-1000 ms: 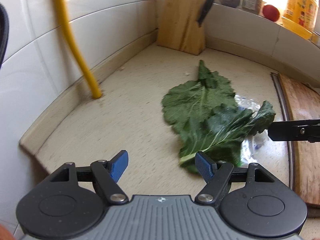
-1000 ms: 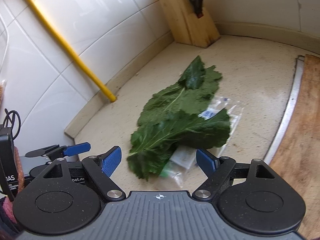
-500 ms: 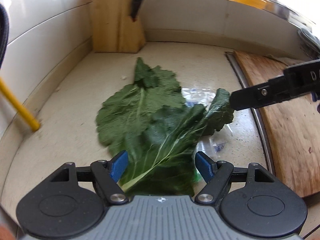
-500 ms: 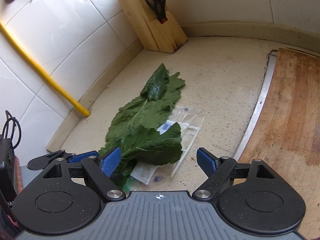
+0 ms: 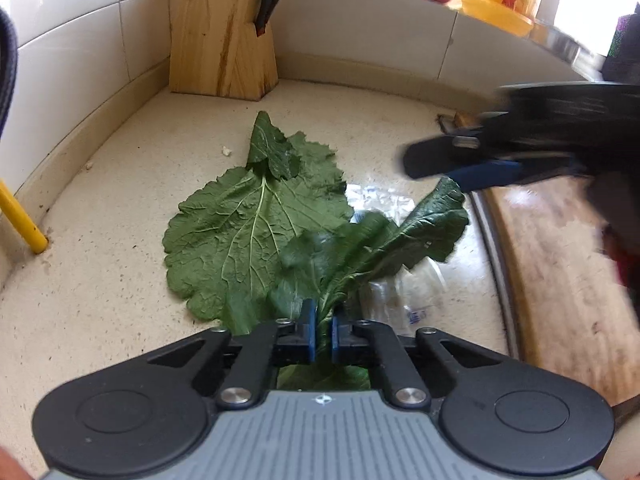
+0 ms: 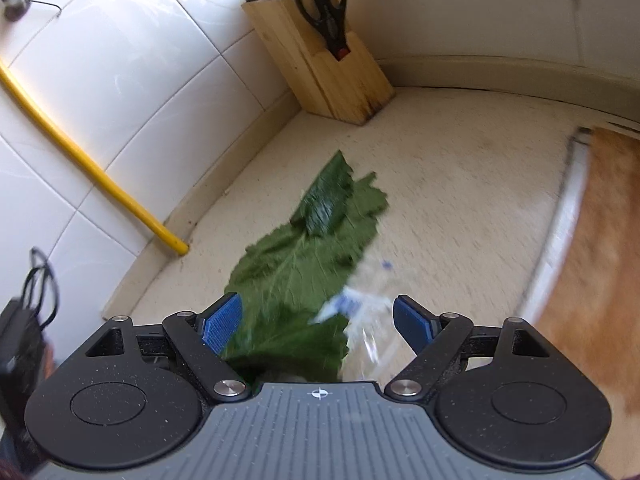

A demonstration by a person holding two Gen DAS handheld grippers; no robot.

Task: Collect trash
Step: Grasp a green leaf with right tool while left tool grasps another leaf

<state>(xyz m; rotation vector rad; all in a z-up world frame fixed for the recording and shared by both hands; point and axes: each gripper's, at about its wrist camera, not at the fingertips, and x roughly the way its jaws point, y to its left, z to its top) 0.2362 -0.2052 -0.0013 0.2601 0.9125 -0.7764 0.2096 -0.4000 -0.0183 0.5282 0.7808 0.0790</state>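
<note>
White wall tiles stand behind a speckled beige surface, with a wooden knife block in the corner. On the surface lie two green leaves. The left gripper has its jaws pressed together on the stem of the near leaf, which rises a little. The large flat leaf lies beside it. A clear plastic wrapper lies partly under the leaves. The right gripper has its jaws wide apart above the wrapper and holds nothing.
</note>
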